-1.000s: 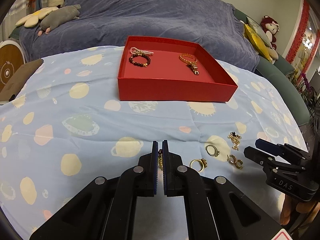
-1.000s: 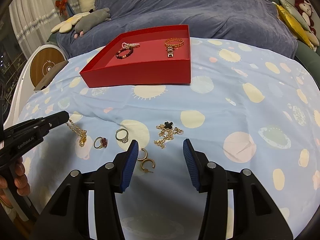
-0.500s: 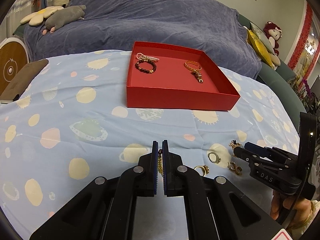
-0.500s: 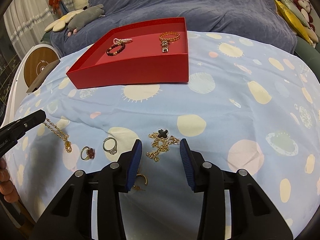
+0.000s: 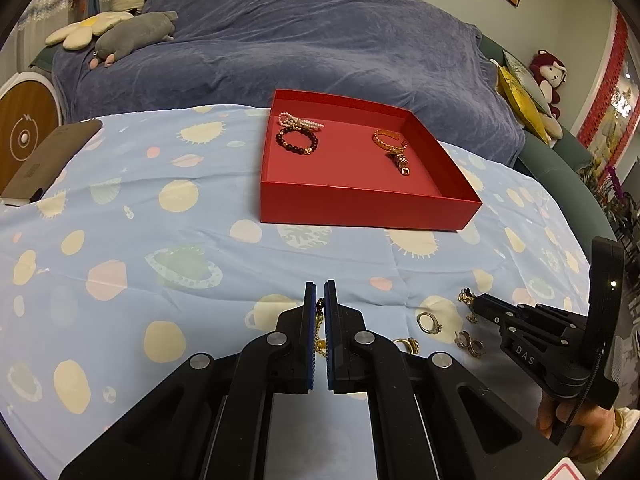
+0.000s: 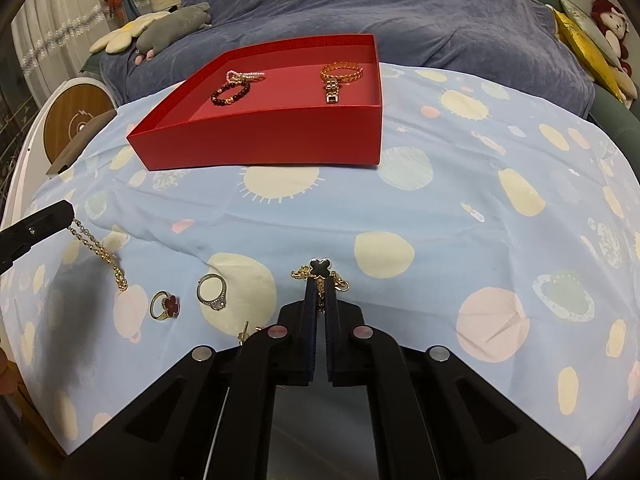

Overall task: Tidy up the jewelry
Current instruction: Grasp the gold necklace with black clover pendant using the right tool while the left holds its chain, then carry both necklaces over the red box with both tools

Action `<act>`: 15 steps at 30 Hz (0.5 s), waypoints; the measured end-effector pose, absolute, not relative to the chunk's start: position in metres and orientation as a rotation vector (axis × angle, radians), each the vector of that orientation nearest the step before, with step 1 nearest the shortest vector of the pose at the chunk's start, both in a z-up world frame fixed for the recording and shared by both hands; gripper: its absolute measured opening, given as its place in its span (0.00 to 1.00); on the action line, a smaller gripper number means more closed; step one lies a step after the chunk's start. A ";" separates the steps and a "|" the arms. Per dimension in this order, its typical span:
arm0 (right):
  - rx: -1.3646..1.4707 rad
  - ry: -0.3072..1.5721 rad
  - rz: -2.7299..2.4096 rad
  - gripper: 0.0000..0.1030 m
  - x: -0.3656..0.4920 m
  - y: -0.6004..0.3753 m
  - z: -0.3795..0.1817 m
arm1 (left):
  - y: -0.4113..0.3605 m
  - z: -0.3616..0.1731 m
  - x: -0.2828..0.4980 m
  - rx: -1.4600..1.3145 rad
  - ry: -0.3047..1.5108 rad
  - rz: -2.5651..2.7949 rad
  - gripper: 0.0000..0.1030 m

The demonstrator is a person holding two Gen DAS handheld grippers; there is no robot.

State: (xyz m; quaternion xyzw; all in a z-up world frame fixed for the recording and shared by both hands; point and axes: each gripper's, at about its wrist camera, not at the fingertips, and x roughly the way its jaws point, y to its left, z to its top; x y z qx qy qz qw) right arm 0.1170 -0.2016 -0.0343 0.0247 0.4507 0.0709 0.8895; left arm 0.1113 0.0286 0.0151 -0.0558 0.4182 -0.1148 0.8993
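My left gripper [image 5: 319,294] is shut on a gold chain [image 5: 319,328], which hangs from its tip above the cloth in the right wrist view [image 6: 100,254]. My right gripper [image 6: 319,282] is shut on the black clover necklace [image 6: 321,268], which still lies on the cloth. The red tray [image 5: 360,204] [image 6: 260,142] holds a pearl bracelet [image 5: 298,121], a dark bead bracelet [image 5: 297,141] and a gold watch bracelet [image 5: 394,148]. A red-stone ring [image 6: 166,306], a silver ring [image 6: 212,292] and gold hoop earrings [image 5: 468,342] lie loose.
A blue spotted cloth [image 6: 460,208] covers the table. A brown phone-like slab [image 5: 48,160] lies at the left edge. A blue-covered sofa [image 5: 320,52] with plush toys stands behind the table.
My right gripper moved forward over the clover necklace and shut on it. My left gripper rose with the gold chain, which now hangs clear of the cloth.
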 end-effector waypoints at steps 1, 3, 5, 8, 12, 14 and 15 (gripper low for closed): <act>0.055 0.928 0.147 0.02 0.116 -0.203 -0.031 | 0.029 0.015 0.111 -0.115 0.865 -0.237 0.03; 0.065 0.911 0.149 0.02 0.115 -0.205 -0.025 | 0.029 0.015 0.111 -0.112 0.865 -0.237 0.03; 0.077 0.890 0.153 0.02 0.112 -0.208 -0.017 | 0.028 0.015 0.112 -0.111 0.867 -0.236 0.02; 0.096 0.853 0.158 0.02 0.110 -0.213 -0.003 | 0.026 0.014 0.113 -0.111 0.869 -0.236 0.02; 0.124 0.805 0.161 0.02 0.105 -0.220 0.017 | 0.022 0.015 0.114 -0.109 0.863 -0.241 0.03; 0.131 0.782 0.163 0.02 0.103 -0.223 0.026 | 0.019 0.017 0.114 -0.108 0.859 -0.246 0.03; 0.134 0.774 0.162 0.02 0.102 -0.223 0.029 | 0.017 0.018 0.114 -0.107 0.857 -0.249 0.03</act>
